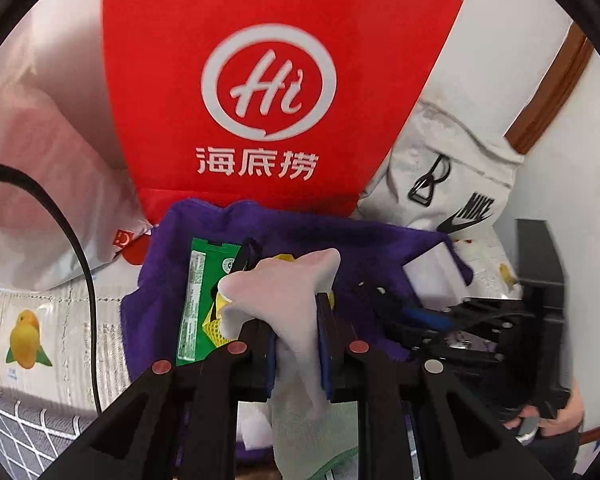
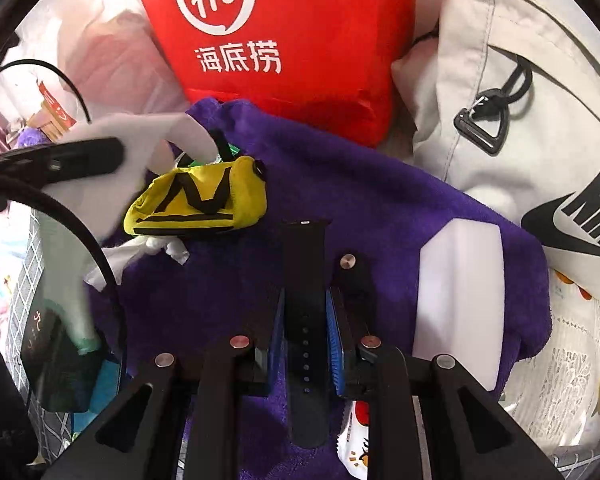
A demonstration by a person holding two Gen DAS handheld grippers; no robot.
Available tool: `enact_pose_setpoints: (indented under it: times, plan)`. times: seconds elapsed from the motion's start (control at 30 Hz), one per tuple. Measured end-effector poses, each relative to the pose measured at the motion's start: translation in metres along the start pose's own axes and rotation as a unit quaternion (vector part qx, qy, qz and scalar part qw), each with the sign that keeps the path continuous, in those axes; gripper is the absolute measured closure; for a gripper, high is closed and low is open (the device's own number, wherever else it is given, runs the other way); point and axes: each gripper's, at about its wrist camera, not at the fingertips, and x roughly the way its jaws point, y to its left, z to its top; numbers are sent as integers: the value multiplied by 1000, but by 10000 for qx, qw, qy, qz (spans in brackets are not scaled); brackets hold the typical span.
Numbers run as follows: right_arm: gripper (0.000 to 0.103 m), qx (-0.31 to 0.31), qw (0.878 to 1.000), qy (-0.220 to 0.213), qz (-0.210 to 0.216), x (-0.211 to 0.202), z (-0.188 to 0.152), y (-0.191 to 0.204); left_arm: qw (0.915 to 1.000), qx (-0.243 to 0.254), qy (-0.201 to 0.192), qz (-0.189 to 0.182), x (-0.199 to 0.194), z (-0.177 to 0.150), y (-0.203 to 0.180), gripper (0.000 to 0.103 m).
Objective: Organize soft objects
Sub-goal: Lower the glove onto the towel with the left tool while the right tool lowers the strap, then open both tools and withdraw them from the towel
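White cloth is hanging limp from the left gripper, jaws pinching it mid-fold above the purple towel. Judging it light and floppy, likely to slip; a bunched fold is gripping better than an edge. Right gripper is clamping a black strap, narrow and flexible, held across its width just over the towel. Yellow pouch, white block and green packet are lying on the towel; red bag is standing behind.
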Motion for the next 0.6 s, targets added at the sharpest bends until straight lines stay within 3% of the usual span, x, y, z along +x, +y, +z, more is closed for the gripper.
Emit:
enact_pose_setpoints:
  times: [0.27, 0.33, 0.37, 0.6]
  plan:
    - [82, 110, 9999, 6, 23, -3, -3, -4, 9995, 17, 148, 269, 22, 4, -2, 87]
    - [75, 150, 9999, -9, 37, -4, -2, -6, 9995, 15, 186, 265, 26, 5, -2, 86]
    - [71, 169, 9999, -17, 32, -4, -3, -6, 9994, -6, 223, 265, 29, 5, -1, 85]
    - [70, 188, 9996, -213, -1, -26, -8, -5, 9992, -238, 326, 71, 30, 6, 2, 67]
